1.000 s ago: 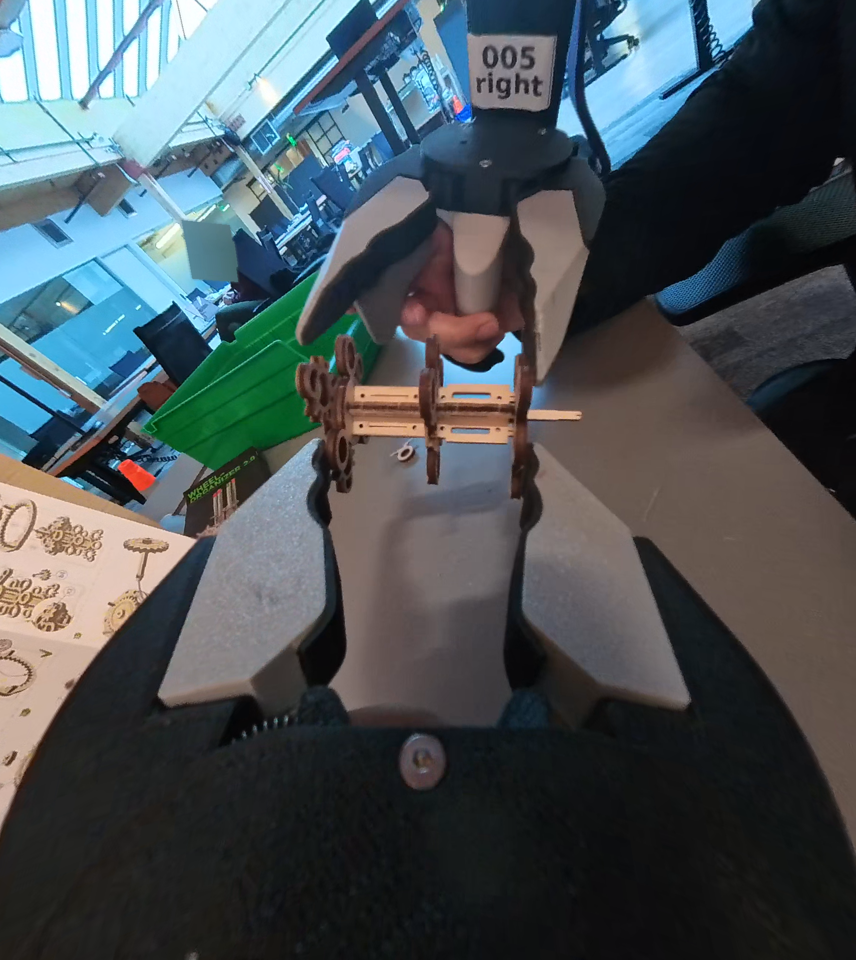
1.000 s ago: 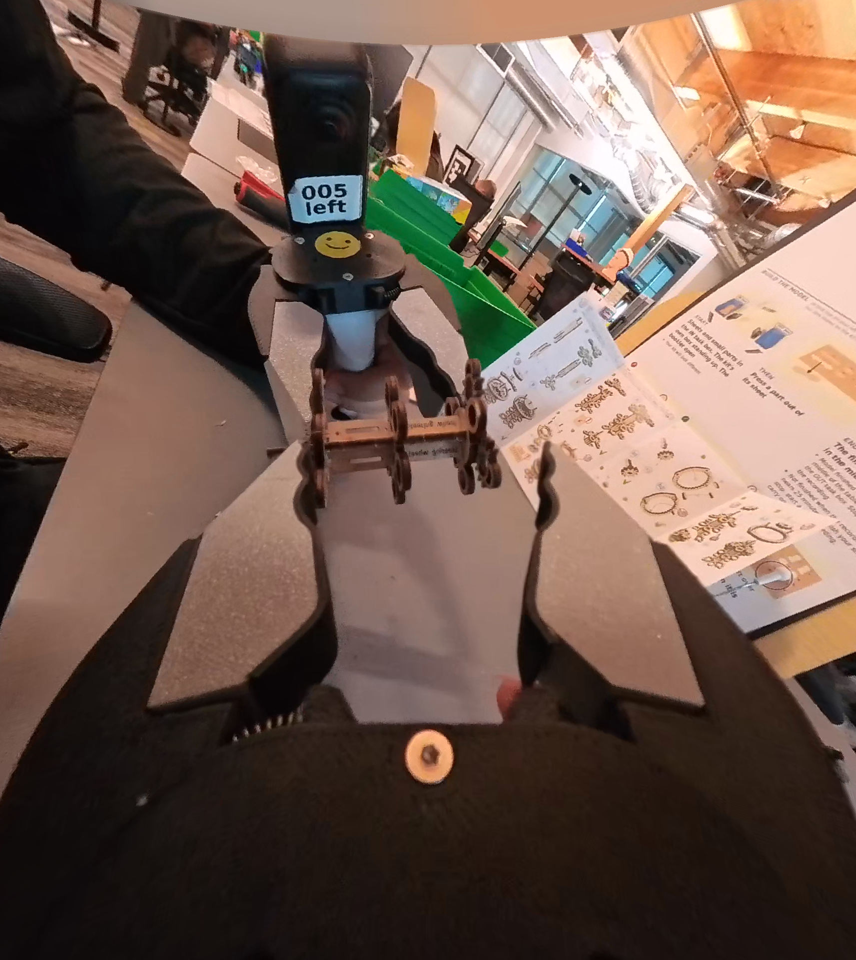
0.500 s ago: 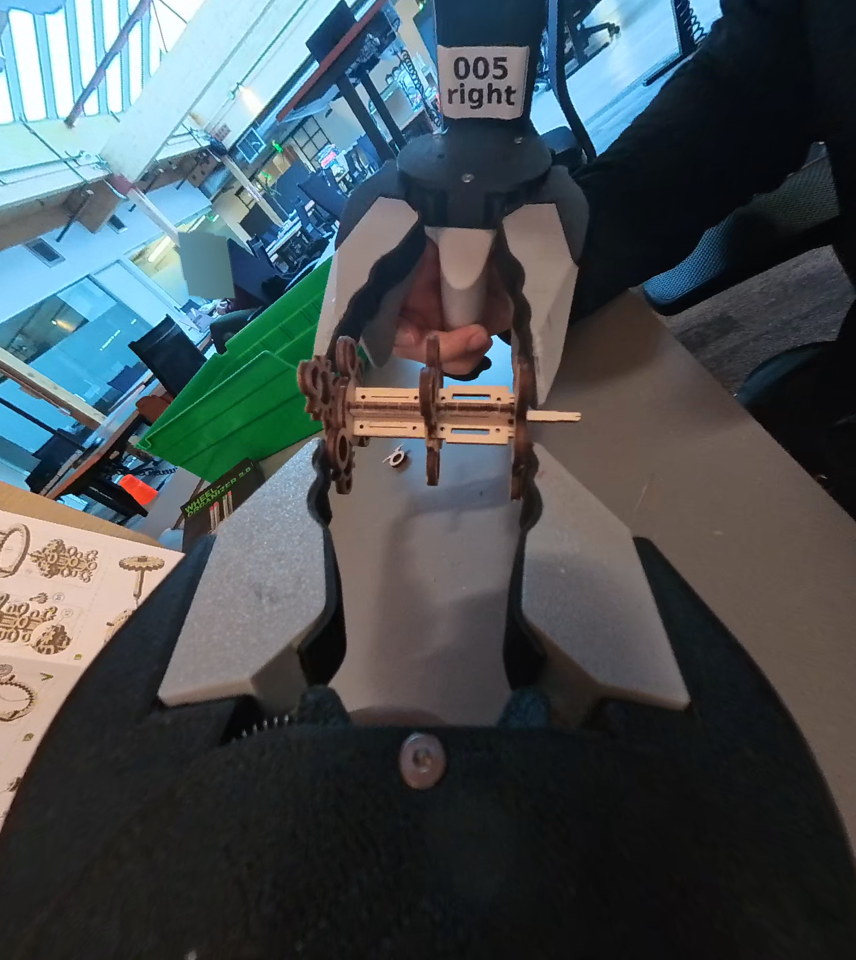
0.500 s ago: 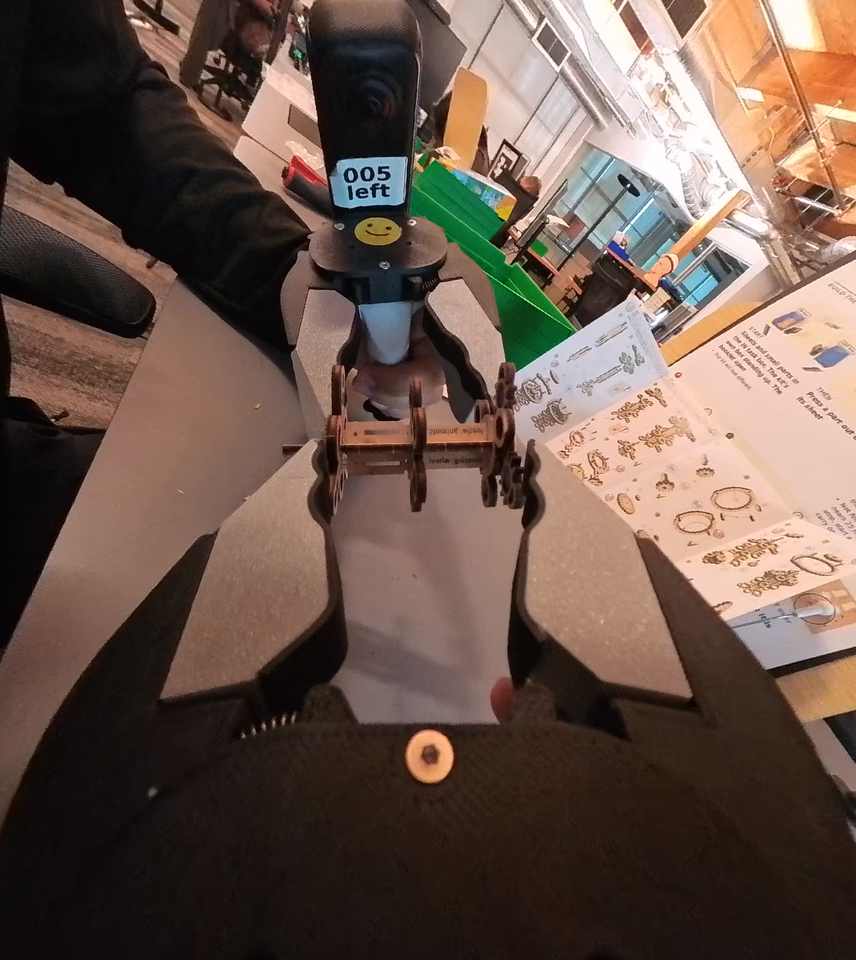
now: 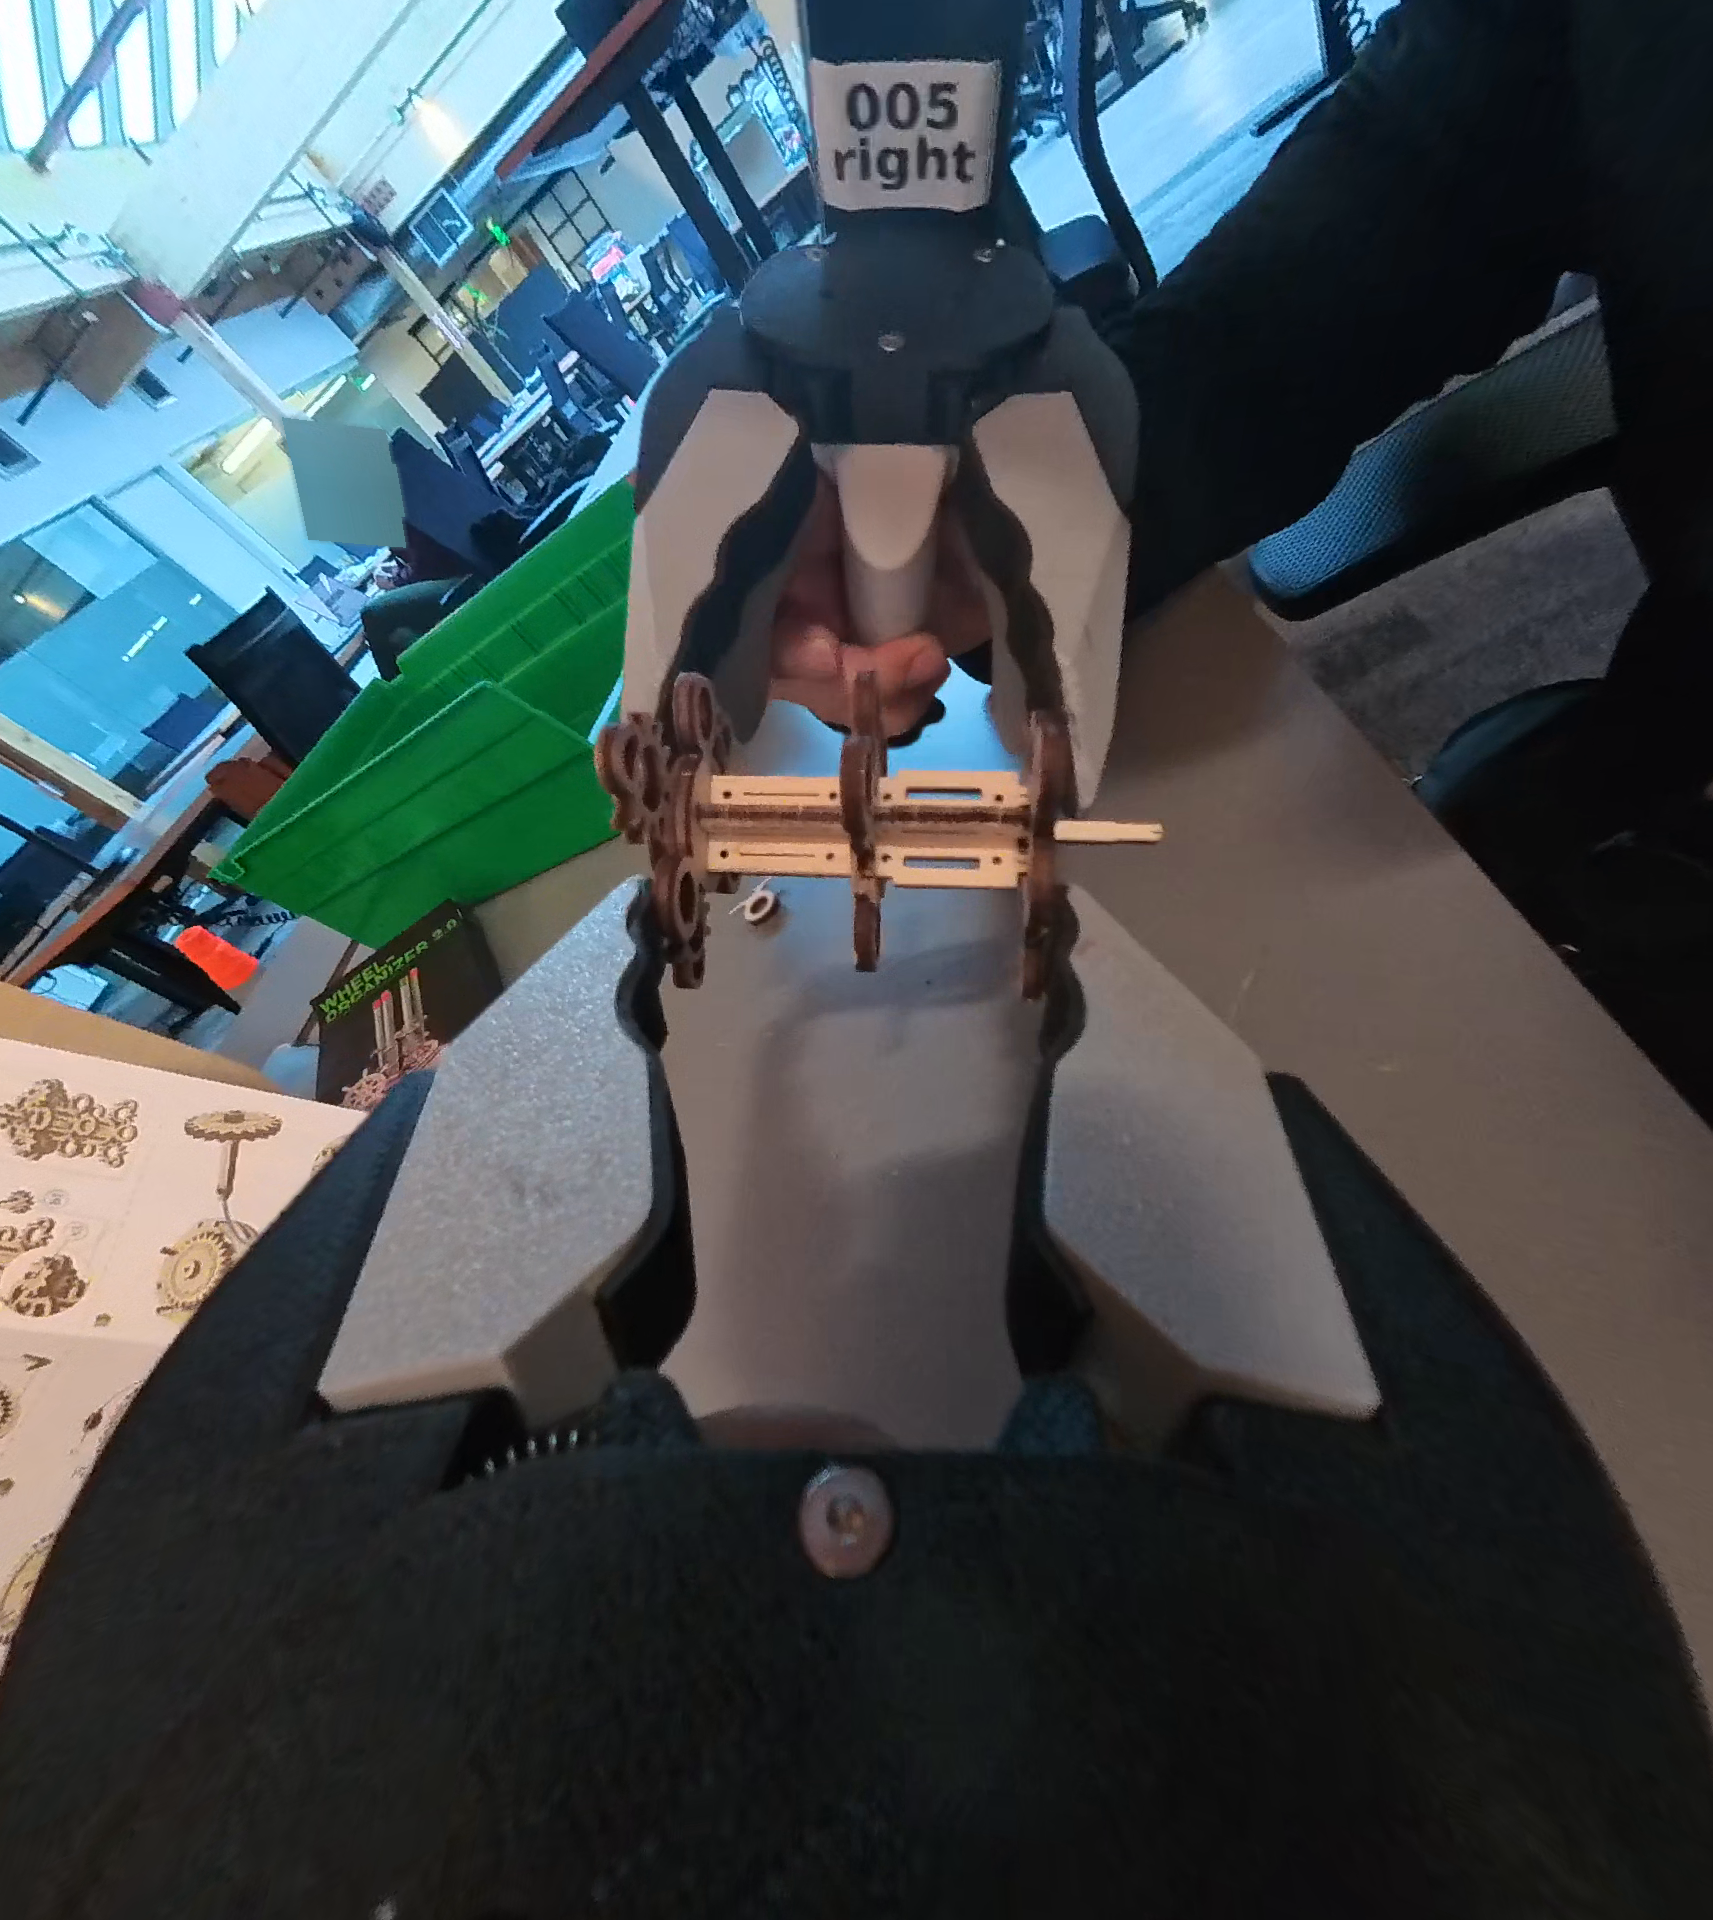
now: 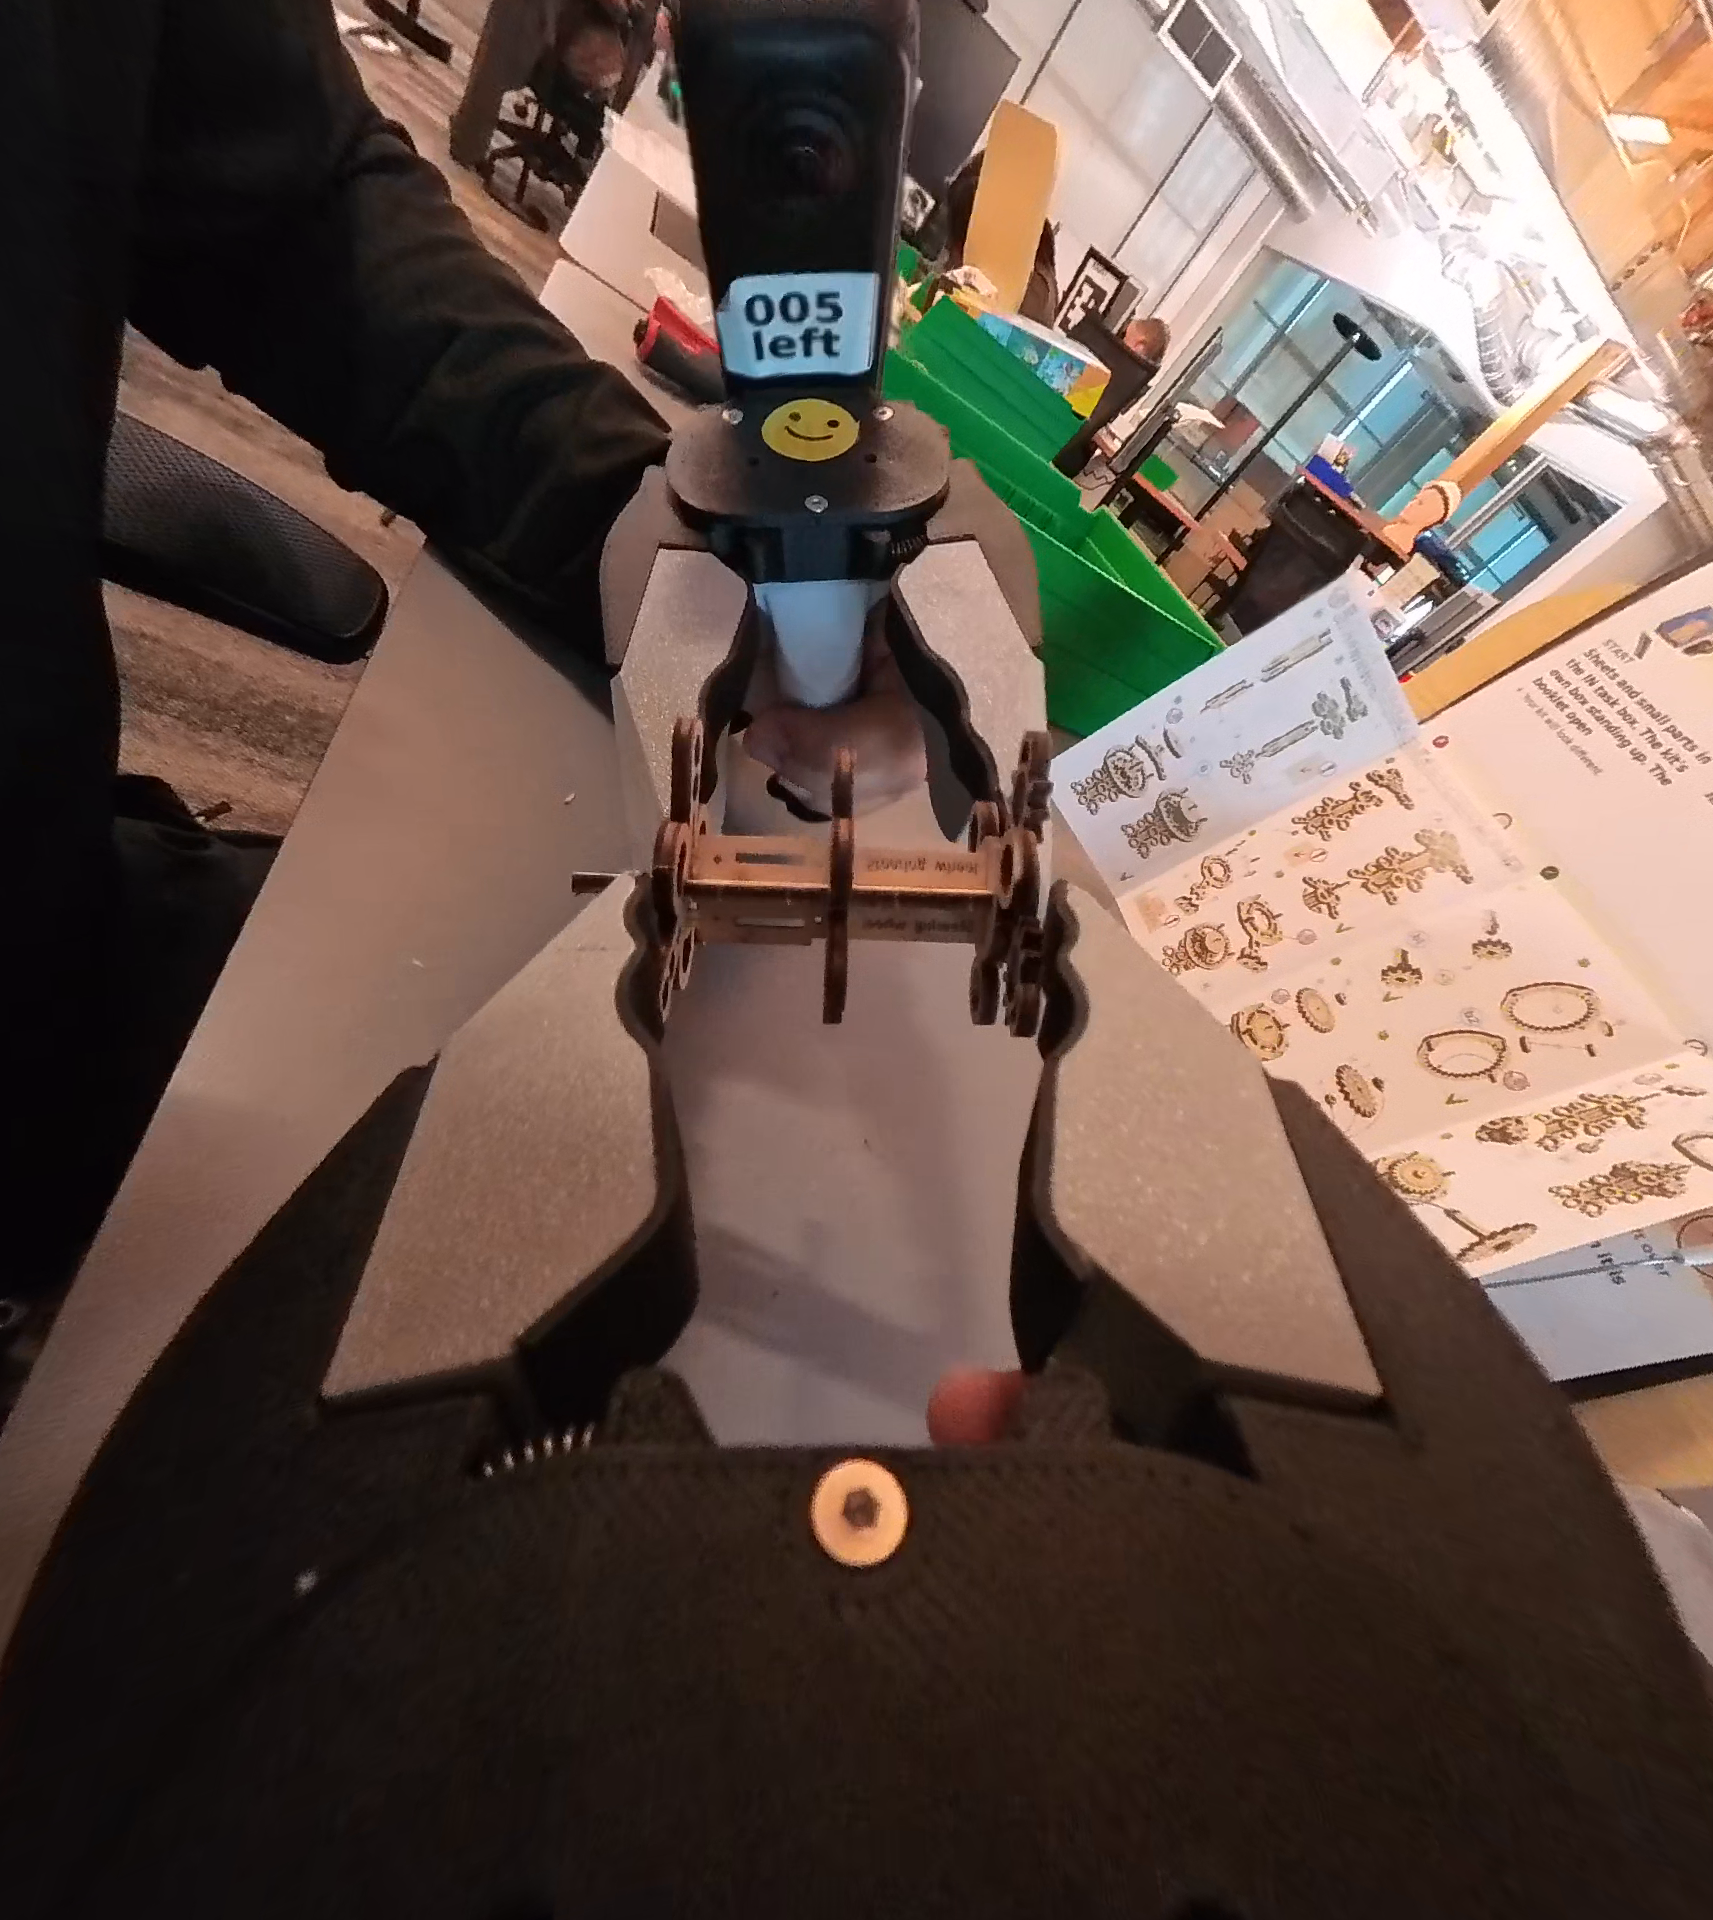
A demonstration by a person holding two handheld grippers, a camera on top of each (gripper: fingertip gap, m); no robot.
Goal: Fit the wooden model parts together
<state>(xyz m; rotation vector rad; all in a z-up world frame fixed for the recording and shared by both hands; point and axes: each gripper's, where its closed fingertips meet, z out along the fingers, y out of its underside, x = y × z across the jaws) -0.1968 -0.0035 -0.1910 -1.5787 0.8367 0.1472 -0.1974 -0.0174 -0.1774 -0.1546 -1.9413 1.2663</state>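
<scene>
A wooden model (image 5: 862, 831), a pale slotted shaft carrying dark gear-like wheels, hangs above the grey table (image 5: 1351, 1039). A thin axle stick (image 5: 1112, 831) pokes out of one end. My left gripper (image 5: 847, 940) is shut on the model, fingertips against its two end wheels. My right gripper (image 6: 852, 935) faces it from the other side and is shut on the same model (image 6: 831, 894) at its ends. Each gripper shows in the other's view: the right one in the left wrist view (image 5: 878, 727), the left one in the right wrist view (image 6: 831, 790).
A small loose wooden ring (image 5: 758, 904) lies on the table under the model. Instruction sheets (image 6: 1454, 987) with part drawings lie to one side. Green bins (image 5: 457, 790) and a dark kit box (image 5: 395, 1018) stand beyond. The person's black sleeve (image 5: 1454, 312) and a chair are nearby. The tips of both grippers are at nearly the same place.
My right gripper has come closer and narrowed from wide open until its fingertips close on the model's ends. My left gripper keeps holding the model still.
</scene>
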